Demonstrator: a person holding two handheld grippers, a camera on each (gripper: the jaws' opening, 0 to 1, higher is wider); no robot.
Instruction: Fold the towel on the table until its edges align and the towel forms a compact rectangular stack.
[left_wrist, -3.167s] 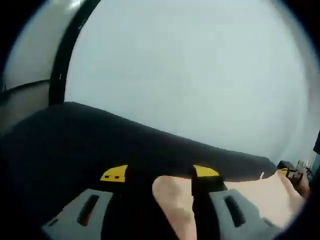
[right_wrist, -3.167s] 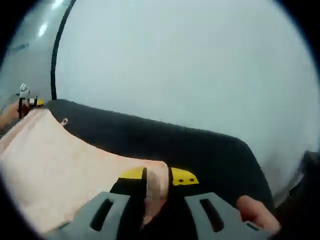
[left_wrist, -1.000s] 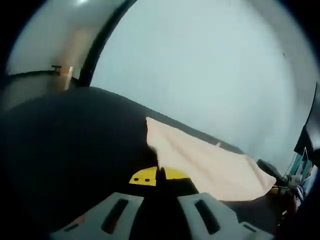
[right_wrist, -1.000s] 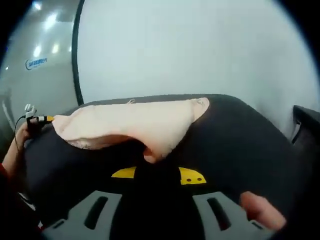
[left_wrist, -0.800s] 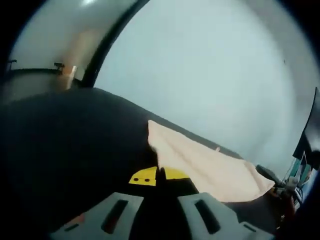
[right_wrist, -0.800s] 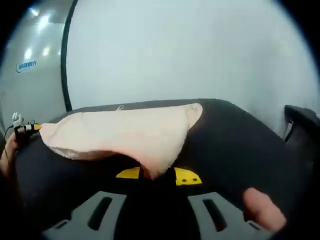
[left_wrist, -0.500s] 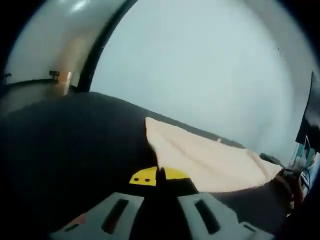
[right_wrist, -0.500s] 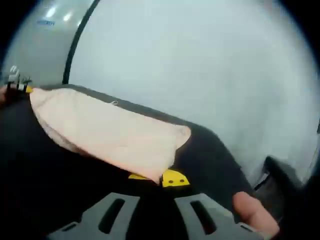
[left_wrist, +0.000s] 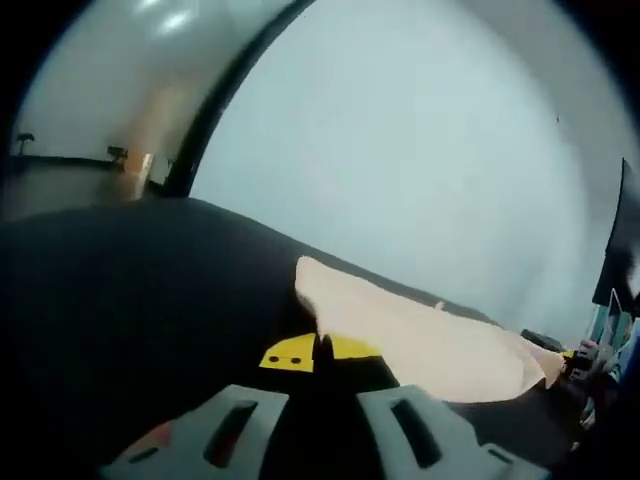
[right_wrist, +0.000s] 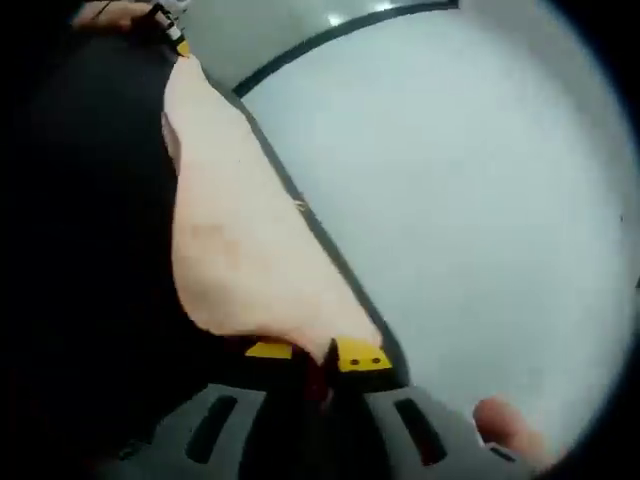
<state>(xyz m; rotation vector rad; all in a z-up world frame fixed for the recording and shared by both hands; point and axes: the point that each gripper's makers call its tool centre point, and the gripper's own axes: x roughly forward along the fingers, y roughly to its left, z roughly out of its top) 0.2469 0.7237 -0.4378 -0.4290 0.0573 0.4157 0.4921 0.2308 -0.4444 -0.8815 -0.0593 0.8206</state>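
Note:
A peach towel (left_wrist: 420, 335) lies stretched over the black table (left_wrist: 120, 280). Its near corner runs down into my left gripper (left_wrist: 320, 350), whose yellow-tipped jaws are shut on it. In the right gripper view the towel (right_wrist: 250, 250) runs as a long strip from the upper left down to my right gripper (right_wrist: 322, 353), shut on the opposite corner. At the strip's far end, the left gripper (right_wrist: 168, 25) shows in a hand. The towel's underside and folded layers are hidden.
A pale wall (left_wrist: 420, 150) with a black band (left_wrist: 215, 110) stands behind the table. A fingertip (right_wrist: 500, 415) rests on the right gripper's body. A hand and small items (left_wrist: 590, 355) sit past the towel's far end.
The right gripper view has rolled and tilted hard, so the towel now runs diagonally in it. Both grippers still pinch their corners. The left view has barely shifted.

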